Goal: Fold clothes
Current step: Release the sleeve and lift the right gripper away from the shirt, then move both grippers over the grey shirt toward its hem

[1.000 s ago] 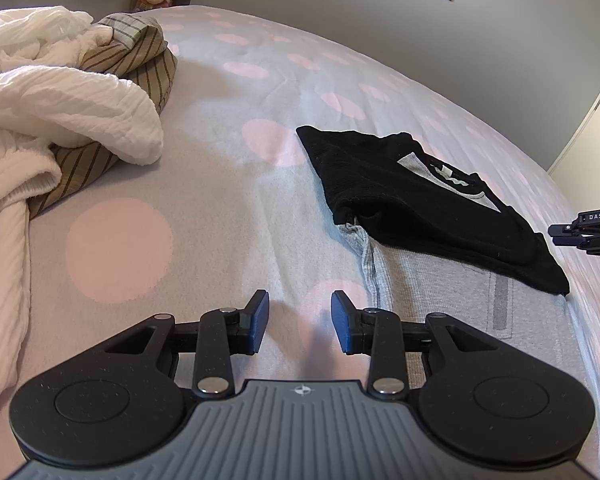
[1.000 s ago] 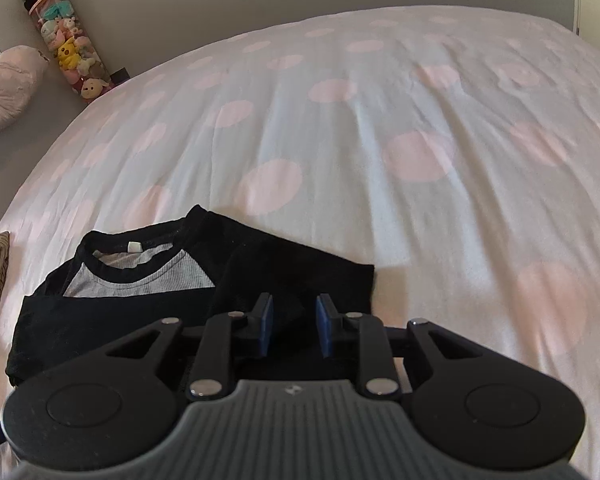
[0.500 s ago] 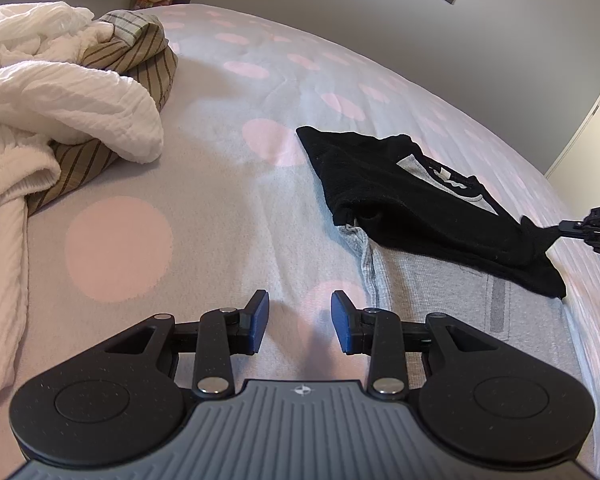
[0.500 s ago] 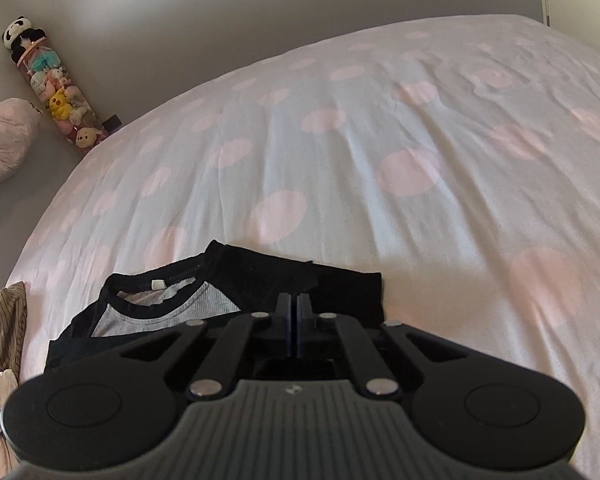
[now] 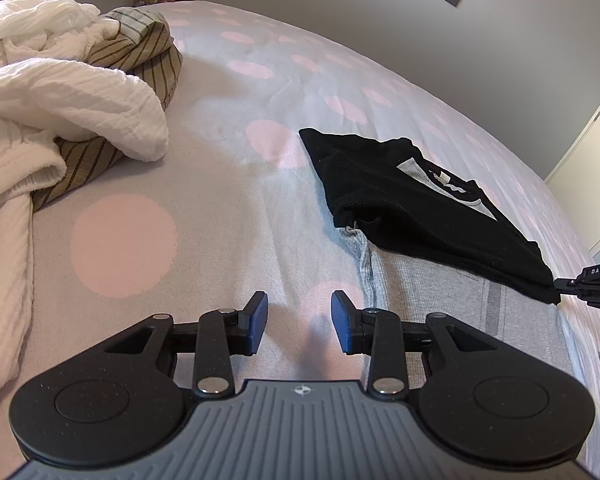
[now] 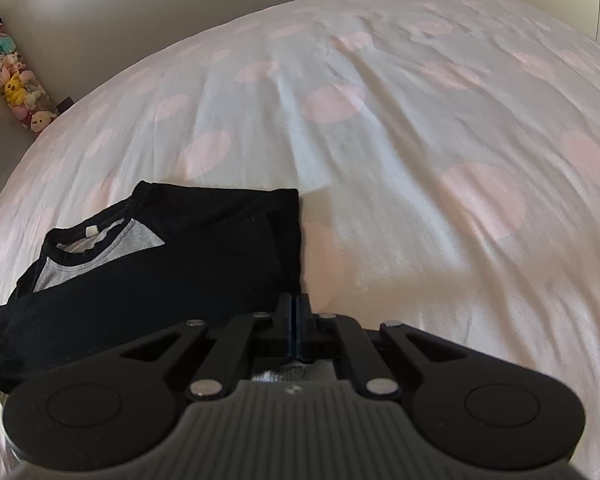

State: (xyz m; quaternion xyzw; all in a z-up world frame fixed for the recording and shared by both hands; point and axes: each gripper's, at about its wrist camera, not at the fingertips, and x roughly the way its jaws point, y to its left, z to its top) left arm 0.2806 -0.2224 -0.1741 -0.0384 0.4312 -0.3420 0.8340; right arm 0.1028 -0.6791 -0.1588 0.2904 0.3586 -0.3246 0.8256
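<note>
Each camera sat on a gripper, looking forward and down along its fingers, close over the bed. The left view faced across toward the shirt; the right view looked from the shirt's edge. Both shared shirt, bed and wall.

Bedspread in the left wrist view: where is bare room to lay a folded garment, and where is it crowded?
Free: the dotted bedspread between the white and striped laundry heap and the black-and-grey shirt, and beyond both toward the wall. Crowded: the heap's side, and the shirt's near corner, where the right gripper pinches the black sleeve.
</note>
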